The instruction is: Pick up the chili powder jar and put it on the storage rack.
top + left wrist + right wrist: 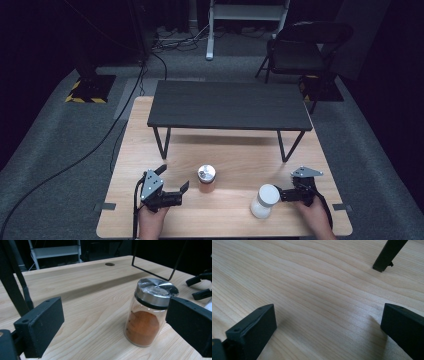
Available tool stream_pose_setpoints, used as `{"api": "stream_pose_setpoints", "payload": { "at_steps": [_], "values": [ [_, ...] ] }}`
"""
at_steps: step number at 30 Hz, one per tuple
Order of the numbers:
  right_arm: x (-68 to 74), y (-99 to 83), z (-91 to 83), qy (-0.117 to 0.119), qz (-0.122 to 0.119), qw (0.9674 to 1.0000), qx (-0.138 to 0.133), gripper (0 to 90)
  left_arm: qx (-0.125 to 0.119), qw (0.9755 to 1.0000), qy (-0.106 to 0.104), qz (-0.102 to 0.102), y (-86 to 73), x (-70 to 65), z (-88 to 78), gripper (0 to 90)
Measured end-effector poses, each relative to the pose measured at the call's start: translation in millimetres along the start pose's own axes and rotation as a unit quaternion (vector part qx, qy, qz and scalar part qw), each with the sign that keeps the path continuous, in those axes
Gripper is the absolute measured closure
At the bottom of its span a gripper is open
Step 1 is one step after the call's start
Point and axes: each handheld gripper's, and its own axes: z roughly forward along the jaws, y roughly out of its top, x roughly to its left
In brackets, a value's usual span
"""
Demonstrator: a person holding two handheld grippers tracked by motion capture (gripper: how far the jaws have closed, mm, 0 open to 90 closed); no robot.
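A glass jar point(206, 179) with a silver lid and orange powder inside stands upright on the wooden table point(240, 155), near the front middle. My left gripper point(174, 179) lies just left of it, open, with the jaws wide apart. In the left gripper view the jar point(147, 315) stands close to the right jaw of my left gripper point(113, 315), untouched. A white bottle point(264, 201) stands at the front right. My right gripper point(284, 194) is beside it, open. In the right gripper view, bare wood lies between the jaws of the right gripper point(327, 320).
A low black shelf on thin metal legs point(230, 105) spans the far half of the table; one leg point(387, 255) shows ahead of my right gripper. A folding chair point(300, 50) and cables lie on the floor beyond.
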Motion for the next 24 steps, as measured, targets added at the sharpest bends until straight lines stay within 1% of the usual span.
{"api": "stream_pose_setpoints", "payload": {
  "at_steps": [7, 15, 19, 24],
  "values": [
    [0.2, 0.0, 0.0, 0.000, 0.001, 1.0000, 0.000, 0.0, -0.020, 0.9994, -0.027, 0.004, 3.4, 0.8, 7.5, 1.6],
    [0.2, 0.0, 0.0, 0.000, 0.001, 1.0000, 0.000, 0.0, -0.021, 0.9985, -0.047, 0.019, 9.3, -6.8, 21.9, 1.9],
    [0.2, 0.0, 0.0, 0.000, 0.000, 1.0000, 0.000, 0.0, -0.025, 0.9979, -0.057, 0.019, 11.2, -11.3, 31.2, 2.1],
    [1.1, -0.2, -0.2, -0.002, 0.002, 1.0000, 0.000, 0.0, -0.017, 0.9973, -0.068, 0.023, 14.5, -16.4, 43.5, 2.2]
  ]
}}
